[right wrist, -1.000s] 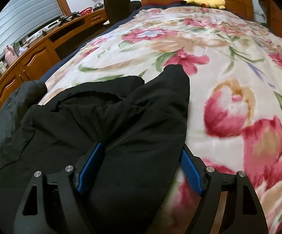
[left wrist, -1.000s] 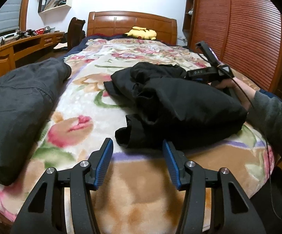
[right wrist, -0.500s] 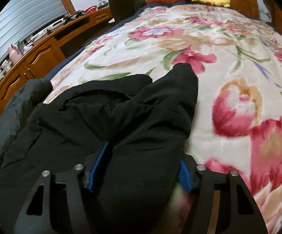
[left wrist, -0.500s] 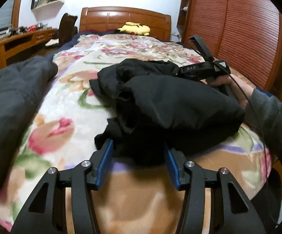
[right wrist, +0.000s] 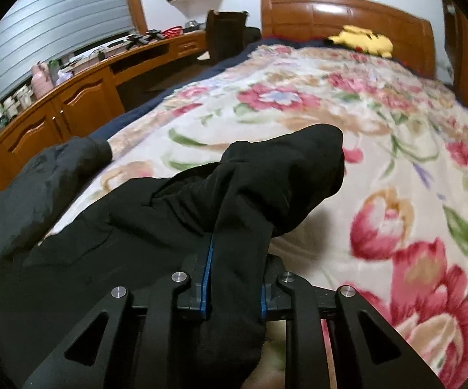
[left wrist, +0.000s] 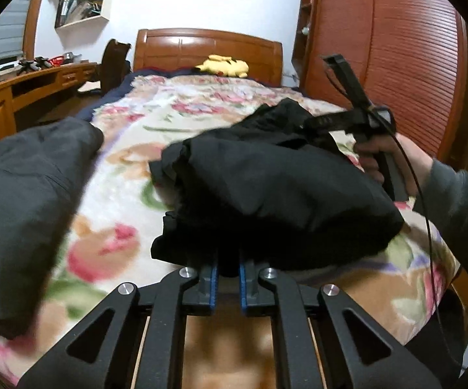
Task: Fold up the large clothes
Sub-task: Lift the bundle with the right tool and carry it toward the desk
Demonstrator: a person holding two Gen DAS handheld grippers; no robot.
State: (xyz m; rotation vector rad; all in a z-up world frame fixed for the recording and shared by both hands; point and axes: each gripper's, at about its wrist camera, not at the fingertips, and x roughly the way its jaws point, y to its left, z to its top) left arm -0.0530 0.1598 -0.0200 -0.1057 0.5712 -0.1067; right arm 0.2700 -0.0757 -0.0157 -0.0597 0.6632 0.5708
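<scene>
A crumpled black garment (left wrist: 276,191) lies on the floral blanket (left wrist: 201,110) near the foot of the bed. My left gripper (left wrist: 228,275) is closing its jaws on the garment's near edge, with black cloth pinched between the blue pads. In the right wrist view the same black garment (right wrist: 169,227) bunches up, and my right gripper (right wrist: 235,285) is closing on a thick fold of it, the cloth filling the gap between its pads. The right gripper also shows in the left wrist view at the garment's far right (left wrist: 318,124), held by a hand (left wrist: 389,155).
A dark grey garment (left wrist: 23,201) lies in a heap at the left side of the bed. A yellow plush toy (left wrist: 224,64) rests by the wooden headboard (left wrist: 208,48). A wooden desk (right wrist: 81,94) runs along the left wall; a wardrobe (left wrist: 396,48) stands right.
Both grippers have closed from wide open onto the black garment. Both have lifted a little, and the cloth has risen and bunched between them.
</scene>
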